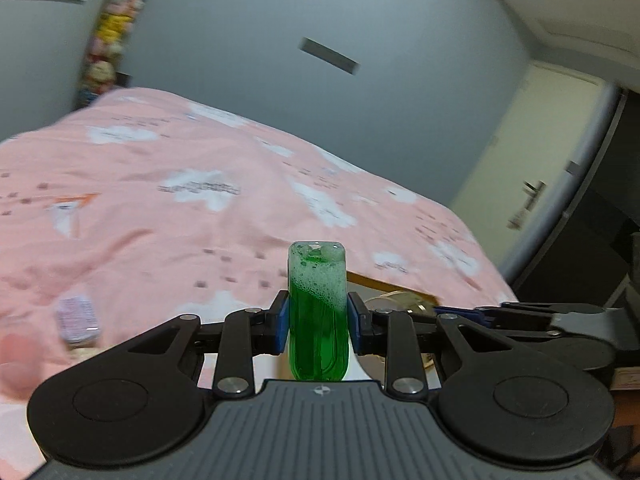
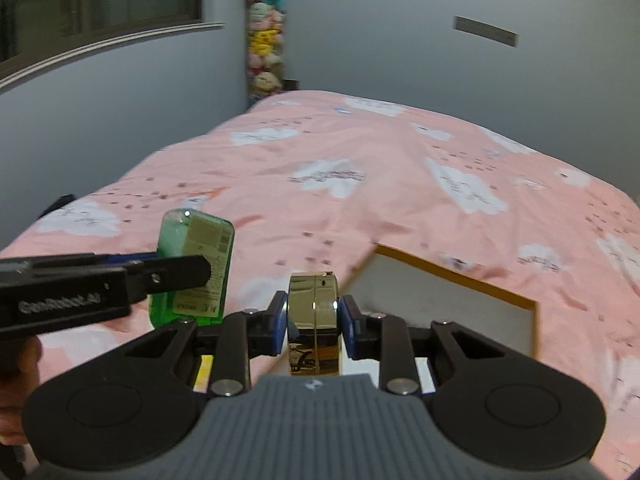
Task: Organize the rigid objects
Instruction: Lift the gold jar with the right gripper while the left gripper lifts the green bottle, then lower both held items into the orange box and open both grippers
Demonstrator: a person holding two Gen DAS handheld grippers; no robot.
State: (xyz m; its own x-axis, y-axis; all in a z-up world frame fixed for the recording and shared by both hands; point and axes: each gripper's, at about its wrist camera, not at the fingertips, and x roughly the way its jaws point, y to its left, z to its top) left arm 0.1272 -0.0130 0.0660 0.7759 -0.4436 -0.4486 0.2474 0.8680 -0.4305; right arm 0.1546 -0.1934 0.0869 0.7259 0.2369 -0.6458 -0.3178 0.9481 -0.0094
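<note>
Green bottle (image 1: 318,316) is clamped between the blue-padded fingers (image 1: 281,326) of the left gripper (image 1: 318,326), held upright above the pink bed cover (image 1: 200,208). The bottle is clear plastic with green liquid and a band of white foam near its top end. From the right wrist view the same bottle (image 2: 192,264) shows a printed label on its broad face, with the left gripper (image 2: 182,272) reaching in from the left edge and pinching it across the narrow sides.

Gold object (image 2: 314,324), a shiny round-edged piece with a seam down its middle, is held between the fingers (image 2: 349,328) of the right gripper (image 2: 314,328), both pads touching its sides. What the object is cannot be told with certainty. In the left wrist view a gold edge (image 1: 400,300) and the right gripper (image 1: 472,314) appear just beside the bottle, on its right.

Both held items sit close together, the bottle to the left of the gold object, apart from one another.

Behind the gold object lies a flat grey panel with an orange-brown border (image 2: 452,296), resting at the edge of the bed. A small labelled container (image 1: 76,316), blurred, sits at the lower left of the left wrist view. A column of soft toys (image 2: 266,40) stands in the room corner against the grey wall (image 2: 400,40).
</note>
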